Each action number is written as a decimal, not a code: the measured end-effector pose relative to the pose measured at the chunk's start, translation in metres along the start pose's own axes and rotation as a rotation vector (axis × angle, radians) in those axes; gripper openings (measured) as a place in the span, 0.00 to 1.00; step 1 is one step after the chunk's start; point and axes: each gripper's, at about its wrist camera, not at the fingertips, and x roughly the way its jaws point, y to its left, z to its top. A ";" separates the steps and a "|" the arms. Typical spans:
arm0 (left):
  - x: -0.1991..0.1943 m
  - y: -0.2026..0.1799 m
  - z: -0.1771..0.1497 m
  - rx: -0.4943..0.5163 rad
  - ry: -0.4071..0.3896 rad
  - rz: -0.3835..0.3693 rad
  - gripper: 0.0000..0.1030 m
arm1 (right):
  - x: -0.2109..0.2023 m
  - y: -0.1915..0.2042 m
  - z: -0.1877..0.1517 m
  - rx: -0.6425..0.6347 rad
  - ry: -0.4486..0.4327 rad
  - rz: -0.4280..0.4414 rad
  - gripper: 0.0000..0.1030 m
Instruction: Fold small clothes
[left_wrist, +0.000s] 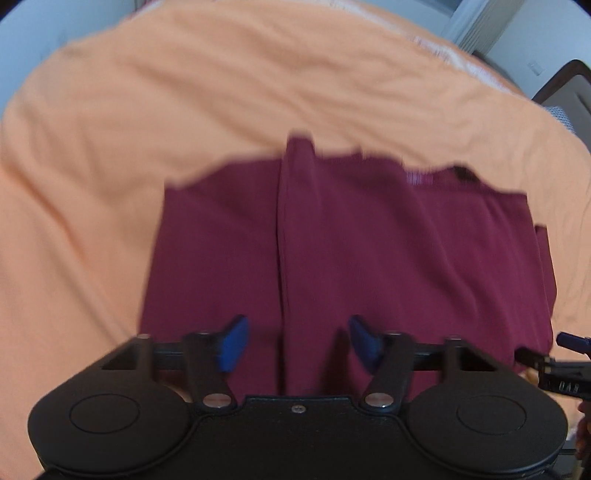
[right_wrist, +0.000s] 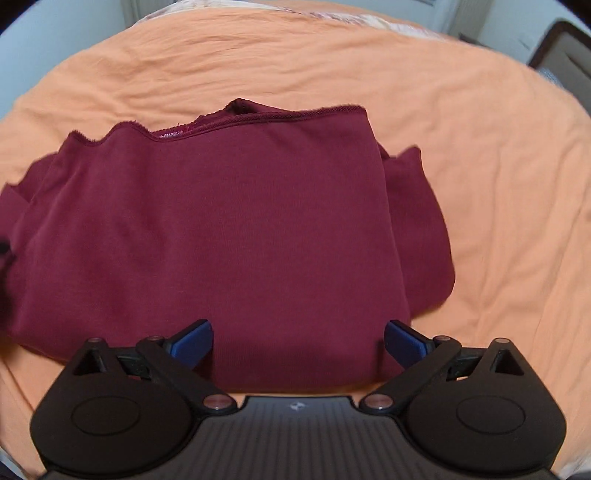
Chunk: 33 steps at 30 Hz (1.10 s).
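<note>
A dark maroon garment (right_wrist: 221, 236) lies folded into a thick, roughly rectangular bundle on a bed covered by a wrinkled orange sheet (right_wrist: 498, 184), toward the near edge of the bed as both cameras see it. Its fabric is a smooth knit with a fine rib; in the right wrist view the far edge shows a stitched hem that waves along the top, with a small patch of pinkish label or lining just under it, and a second layer of the same cloth bulges out from beneath on the right side. In the left wrist view, which is blurred, a raised fold or seam (left_wrist: 286, 258) runs from the near edge of the garment (left_wrist: 369, 258) to its far edge, and a dark tab sits at the far right corner. The left claw (left_wrist: 297, 345) hangs over the near edge of the cloth with its blue pads (left_wrist: 232, 343) spread apart and nothing between them. The right claw (right_wrist: 298, 341) is spread wider, its blue pads (right_wrist: 194, 341) on either side of the bundle's near edge, gripping nothing. Part of the other tool shows at the right edge of the left wrist view
</note>
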 end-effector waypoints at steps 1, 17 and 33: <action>0.002 -0.001 -0.005 -0.009 0.014 -0.004 0.20 | -0.002 -0.002 0.000 0.010 -0.004 0.002 0.99; -0.024 0.007 -0.033 -0.273 -0.069 0.130 0.48 | -0.013 -0.015 -0.021 -0.095 0.015 0.048 1.00; -0.096 -0.080 -0.153 -0.258 -0.136 0.384 0.99 | -0.003 -0.034 -0.042 -0.240 0.152 0.148 1.00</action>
